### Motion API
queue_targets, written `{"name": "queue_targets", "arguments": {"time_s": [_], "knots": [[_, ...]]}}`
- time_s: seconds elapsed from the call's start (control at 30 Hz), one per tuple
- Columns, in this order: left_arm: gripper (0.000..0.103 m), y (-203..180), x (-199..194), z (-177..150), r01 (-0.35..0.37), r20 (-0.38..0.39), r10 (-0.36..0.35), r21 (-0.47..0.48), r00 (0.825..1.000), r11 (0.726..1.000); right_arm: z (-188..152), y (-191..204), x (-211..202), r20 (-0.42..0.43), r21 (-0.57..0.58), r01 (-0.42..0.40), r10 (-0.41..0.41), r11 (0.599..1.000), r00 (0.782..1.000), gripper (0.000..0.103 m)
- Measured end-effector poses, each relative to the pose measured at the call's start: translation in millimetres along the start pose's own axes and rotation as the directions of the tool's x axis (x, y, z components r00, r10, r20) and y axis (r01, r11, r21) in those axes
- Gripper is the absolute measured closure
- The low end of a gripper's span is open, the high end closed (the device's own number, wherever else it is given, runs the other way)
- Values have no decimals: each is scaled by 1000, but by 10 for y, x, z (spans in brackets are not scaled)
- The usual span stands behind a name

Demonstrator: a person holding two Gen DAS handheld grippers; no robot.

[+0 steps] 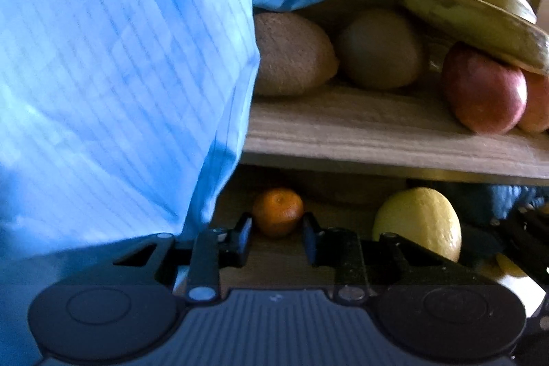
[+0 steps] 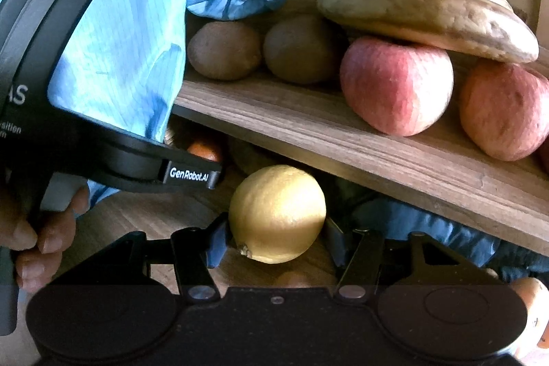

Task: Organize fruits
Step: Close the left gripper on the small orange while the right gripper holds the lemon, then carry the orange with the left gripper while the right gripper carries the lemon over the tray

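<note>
In the left wrist view a small mandarin (image 1: 278, 210) sits under the wooden shelf (image 1: 394, 132), and my left gripper (image 1: 278, 227) is shut on it, a pad against each side. To its right is a yellow lemon (image 1: 418, 222). In the right wrist view the same lemon (image 2: 277, 211) fills the space between the fingers of my right gripper (image 2: 277, 237), which is shut on it just above the lower wooden surface (image 2: 144, 218). The left gripper's black body (image 2: 192, 174) reaches in from the left, hiding most of the mandarin (image 2: 203, 151).
On the shelf (image 2: 343, 129) lie two kiwis (image 2: 224, 50), two red apples (image 2: 396, 84) and a bunch of bananas (image 2: 425, 9) resting on the apples. A blue sleeve (image 1: 120, 74) blocks the left side. A hand (image 2: 37, 239) grips the left handle. Orange fruit (image 2: 530, 307) shows at lower right.
</note>
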State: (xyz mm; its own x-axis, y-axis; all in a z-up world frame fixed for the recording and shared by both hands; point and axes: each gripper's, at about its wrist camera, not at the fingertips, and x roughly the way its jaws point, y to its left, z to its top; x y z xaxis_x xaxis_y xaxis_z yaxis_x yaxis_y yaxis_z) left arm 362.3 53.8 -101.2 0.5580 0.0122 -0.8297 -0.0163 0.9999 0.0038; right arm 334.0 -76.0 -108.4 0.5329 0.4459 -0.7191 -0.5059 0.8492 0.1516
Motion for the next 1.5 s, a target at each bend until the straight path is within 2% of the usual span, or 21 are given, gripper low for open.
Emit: {"name": "queue_targets", "arguments": {"time_s": [0.23, 0.57, 0.7, 1.33, 1.5], "knots": [[70, 35, -125, -143, 6, -12, -6, 1, 1000, 1000, -57, 33, -130, 12, 3, -31, 31, 1000, 999, 44], [70, 94, -361, -357, 0, 12, 0, -16, 1000, 1000, -102, 97, -363, 43, 1, -50, 50, 999, 998, 44], [70, -42, -511, -413, -5, 18, 5, -21, 1000, 1000, -139, 117, -467, 51, -6, -52, 53, 999, 997, 44], [70, -306, -1077, -1005, -7, 3, 7, -103, 1000, 995, -570, 83, -1167, 1, -64, -90, 91, 994, 996, 44], [70, -363, -1219, -1135, -14, 9, 15, -123, 1000, 992, -701, 178, -1263, -17, -84, -101, 100, 991, 995, 44]]}}
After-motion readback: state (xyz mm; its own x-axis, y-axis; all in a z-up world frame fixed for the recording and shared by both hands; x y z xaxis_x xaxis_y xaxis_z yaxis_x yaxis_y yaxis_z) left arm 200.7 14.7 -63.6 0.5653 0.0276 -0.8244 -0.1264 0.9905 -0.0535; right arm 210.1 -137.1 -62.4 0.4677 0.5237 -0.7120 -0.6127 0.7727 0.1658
